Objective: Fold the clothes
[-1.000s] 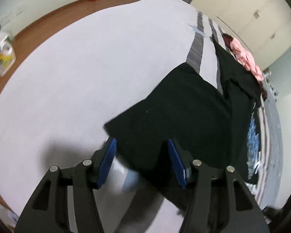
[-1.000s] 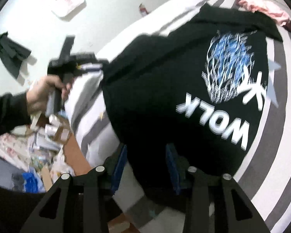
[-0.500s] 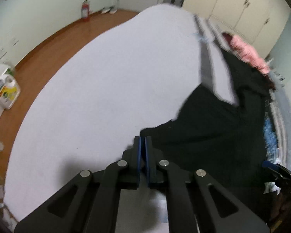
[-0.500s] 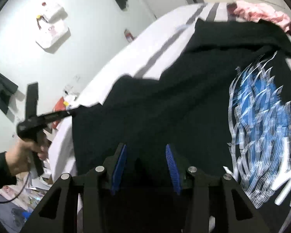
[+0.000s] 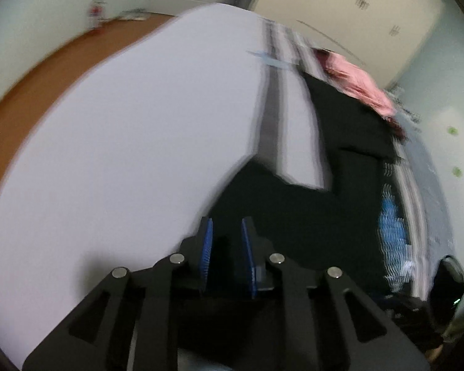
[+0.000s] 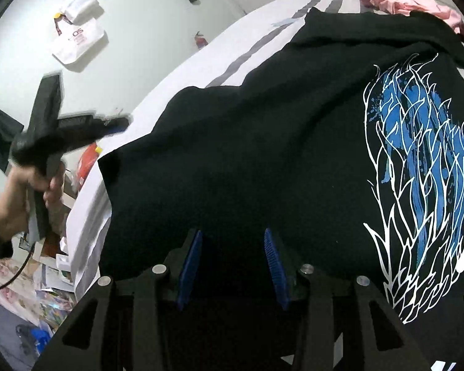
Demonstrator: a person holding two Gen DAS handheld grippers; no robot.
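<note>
While L gripper (image 5: 227, 221), jaws just eased slightly apart w/ nothing pinched, sits by black tee (image 6: 263, 142) spread ahead on bed (image 5: 123, 123), R gripper (image 6: 232, 232) straddles hem, grip unclear; prob. flattening step, next re-pinch corner.

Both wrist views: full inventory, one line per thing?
T-shirt: one, black, blue-white print, spread on bed.
Bed: one, white with grey stripes.
Pink garment: one, far end of bed.
Fire extinguisher: one, red, by wall.
Floor: brown wood, beside bed.
Left hand-held gripper: blue pads, slightly apart, black fabric between; jaws just opening.
Right hand-held gripper: blue pads, over shirt hem; grip unclear.
Hand: one, holding left hand-held gripper.
</note>
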